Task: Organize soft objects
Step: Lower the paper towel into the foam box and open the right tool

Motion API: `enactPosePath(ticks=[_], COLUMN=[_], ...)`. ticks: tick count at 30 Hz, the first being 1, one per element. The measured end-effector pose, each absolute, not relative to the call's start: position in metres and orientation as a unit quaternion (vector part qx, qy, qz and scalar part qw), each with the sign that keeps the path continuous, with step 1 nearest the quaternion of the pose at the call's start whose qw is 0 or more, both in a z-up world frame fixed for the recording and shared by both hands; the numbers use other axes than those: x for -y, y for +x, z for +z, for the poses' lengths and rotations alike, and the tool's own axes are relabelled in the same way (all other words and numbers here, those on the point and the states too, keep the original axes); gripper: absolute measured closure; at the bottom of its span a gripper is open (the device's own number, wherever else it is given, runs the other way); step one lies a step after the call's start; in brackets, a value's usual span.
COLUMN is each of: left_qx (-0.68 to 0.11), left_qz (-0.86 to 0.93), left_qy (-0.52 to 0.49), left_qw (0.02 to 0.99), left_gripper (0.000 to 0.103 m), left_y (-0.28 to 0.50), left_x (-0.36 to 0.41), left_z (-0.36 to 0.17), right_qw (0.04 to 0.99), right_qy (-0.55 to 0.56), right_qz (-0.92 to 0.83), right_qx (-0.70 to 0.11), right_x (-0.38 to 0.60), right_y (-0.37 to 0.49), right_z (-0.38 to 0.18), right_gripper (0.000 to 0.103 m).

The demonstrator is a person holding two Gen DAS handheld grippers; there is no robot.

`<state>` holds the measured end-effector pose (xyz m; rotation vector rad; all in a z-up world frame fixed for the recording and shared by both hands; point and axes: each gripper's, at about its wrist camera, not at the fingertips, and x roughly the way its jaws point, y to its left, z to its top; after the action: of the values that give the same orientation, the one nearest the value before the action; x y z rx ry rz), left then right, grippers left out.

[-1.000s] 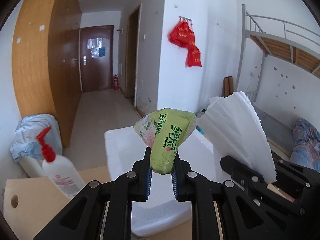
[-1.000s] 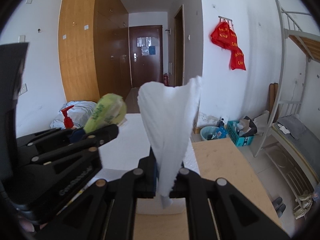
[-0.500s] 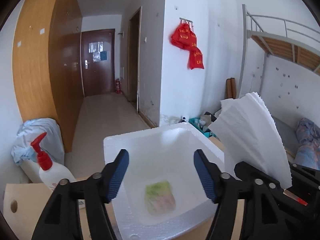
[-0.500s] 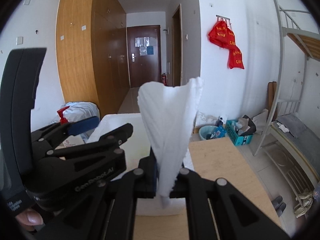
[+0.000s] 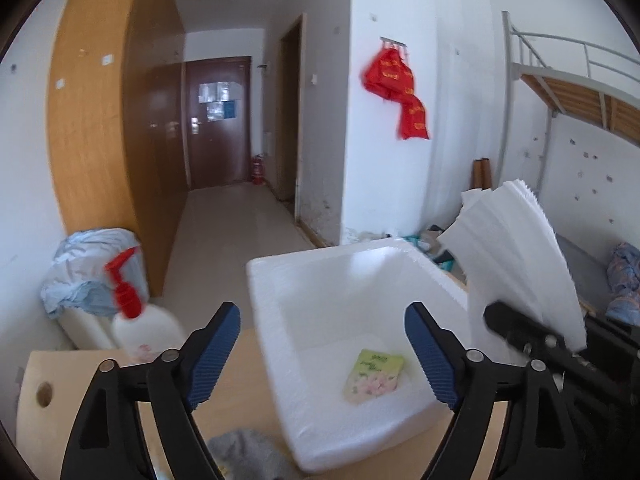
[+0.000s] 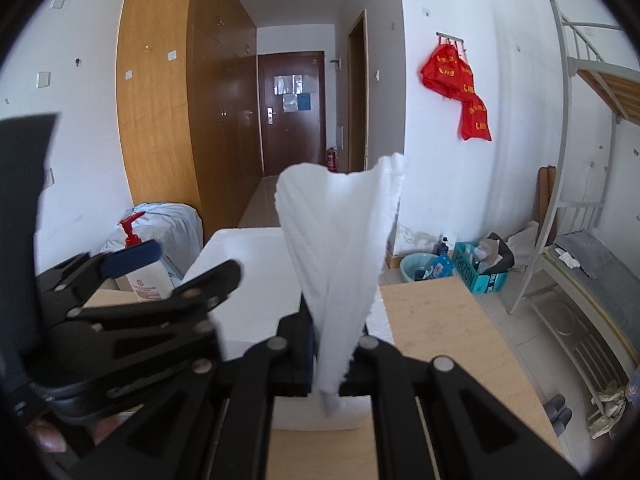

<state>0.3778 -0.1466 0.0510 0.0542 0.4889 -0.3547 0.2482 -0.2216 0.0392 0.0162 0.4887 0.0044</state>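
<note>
The left gripper (image 5: 322,354), jaws just widened and empty, is hovering over the foam box (image 5: 320,276); the green tissue packet (image 5: 374,370) is lying on its floor. The right gripper (image 6: 332,344) is pinching white tissues (image 6: 340,240). A grey cloth (image 5: 244,456) is cut off at the tabletop's near edge.

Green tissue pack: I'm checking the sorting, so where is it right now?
In the left wrist view, the green tissue pack lies flat on the floor of the white foam box, right of centre.

Matt white foam box (image 5: 360,276); glossy plastic tissue packet (image 5: 374,376); pale wood table (image 6: 440,312).
</note>
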Motion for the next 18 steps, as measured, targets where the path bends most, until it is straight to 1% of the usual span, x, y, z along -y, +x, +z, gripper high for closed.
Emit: enactPosePath(ticks=[3,8,18], left_qx=[-0.226,-0.217,-0.221], left_qz=[-0.141,-0.120,-0.110], left_qy=[0.024,0.021,0.009], left_qw=[0.964,0.968,0.969], left_gripper=[0.009,0.008,0.008], left_y=[0.365,0.356,0.362], left_x=[0.129,0.106,0.094], left_z=[0.052,0.054,0.050], right_qw=[0.970,0.968,0.964], right_qy=[0.003,0.003,-0.010], right_qz=[0.008,0.023,0.030], right_qx=[-0.243,-0.250,-0.265], right_x=[0.220,0.217,0.211], right_y=[0.250,0.261,0.292], right_z=[0.039,0.038,0.028], right_gripper=[0.094,0.094,0.094])
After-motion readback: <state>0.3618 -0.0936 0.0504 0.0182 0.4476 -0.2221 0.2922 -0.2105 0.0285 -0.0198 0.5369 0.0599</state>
